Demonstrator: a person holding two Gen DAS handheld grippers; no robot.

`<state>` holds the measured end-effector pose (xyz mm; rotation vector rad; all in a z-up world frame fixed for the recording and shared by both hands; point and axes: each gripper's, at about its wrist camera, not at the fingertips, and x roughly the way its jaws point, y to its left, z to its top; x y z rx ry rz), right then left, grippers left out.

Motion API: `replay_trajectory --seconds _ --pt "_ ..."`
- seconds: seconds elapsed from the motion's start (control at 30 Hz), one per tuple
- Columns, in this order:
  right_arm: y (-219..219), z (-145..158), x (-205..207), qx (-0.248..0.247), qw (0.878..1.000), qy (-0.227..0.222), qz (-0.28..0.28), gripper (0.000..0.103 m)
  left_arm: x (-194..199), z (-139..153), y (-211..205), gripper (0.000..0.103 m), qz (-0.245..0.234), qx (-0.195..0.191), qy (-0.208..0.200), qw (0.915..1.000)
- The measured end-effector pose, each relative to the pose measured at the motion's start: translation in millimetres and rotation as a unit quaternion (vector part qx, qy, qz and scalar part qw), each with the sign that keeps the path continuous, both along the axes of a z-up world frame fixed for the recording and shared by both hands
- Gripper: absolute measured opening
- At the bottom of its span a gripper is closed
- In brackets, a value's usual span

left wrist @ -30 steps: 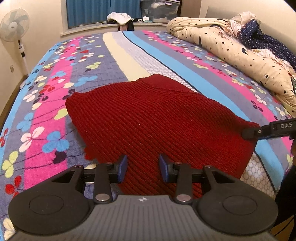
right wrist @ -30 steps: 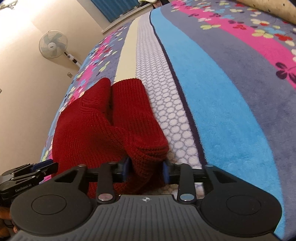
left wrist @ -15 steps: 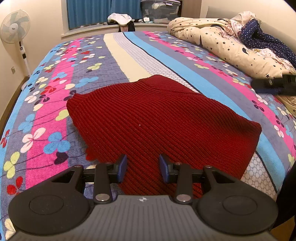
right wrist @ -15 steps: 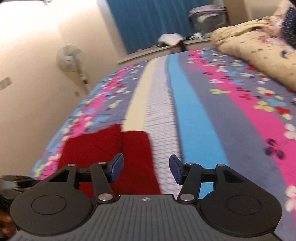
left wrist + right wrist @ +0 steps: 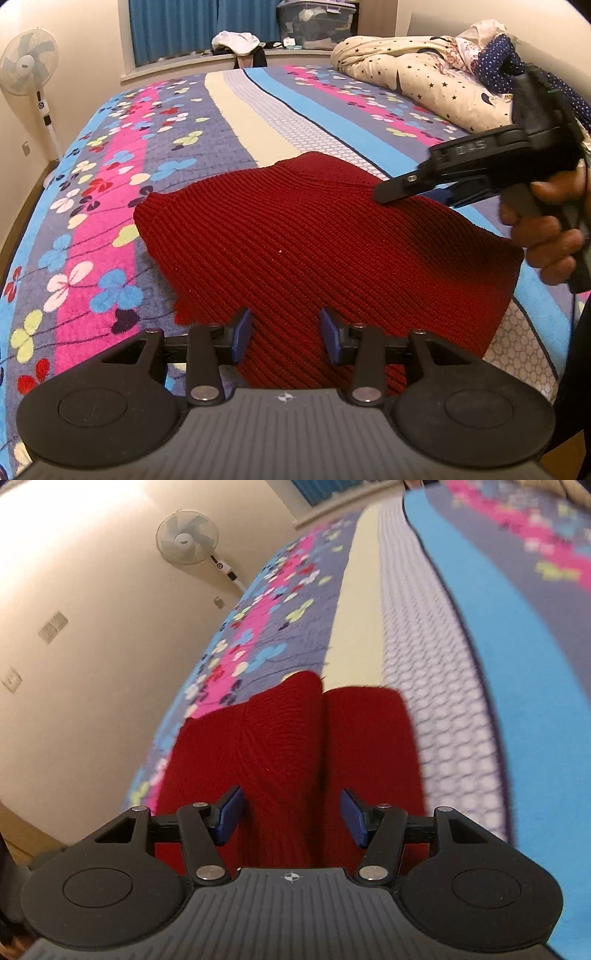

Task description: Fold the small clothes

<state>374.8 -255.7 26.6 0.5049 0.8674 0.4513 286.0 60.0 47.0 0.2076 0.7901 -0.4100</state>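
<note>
We held both grippers, left (image 5: 284, 334) and right (image 5: 291, 819), empty with jaws opening above the red knit garment (image 5: 314, 251) folded on the striped bedspread (image 5: 258, 122), where a shallow pinch risked dragging only its top layer

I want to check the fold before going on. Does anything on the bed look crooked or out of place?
The red knit lies flat but slanted across the blanket's stripes, and its left edge looks uneven, with a small jagged corner near the left claw. No damage shows. Both claws are clear of it, their jaws opening.
</note>
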Motion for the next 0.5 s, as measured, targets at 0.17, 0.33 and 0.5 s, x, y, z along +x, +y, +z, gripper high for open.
replay_trajectory --seconds 0.17,0.33,0.5 --pt "6.5 12.8 -2.4 -0.012 0.999 -0.053 0.001 0.022 1.1 1.0 -0.6 0.047 -0.006 0.000 -0.008 0.9999" --pt "2.1 51.9 -22.6 -0.037 0.981 -0.192 -0.010 0.007 4.6 1.4 -5.1 0.047 -0.012 -0.002 -0.016 0.9998" --pt "-22.6 -12.8 13.6 -0.124 0.985 0.025 -0.116 0.000 9.0 -0.7 -6.6 0.047 -0.009 0.002 -0.013 0.9999"
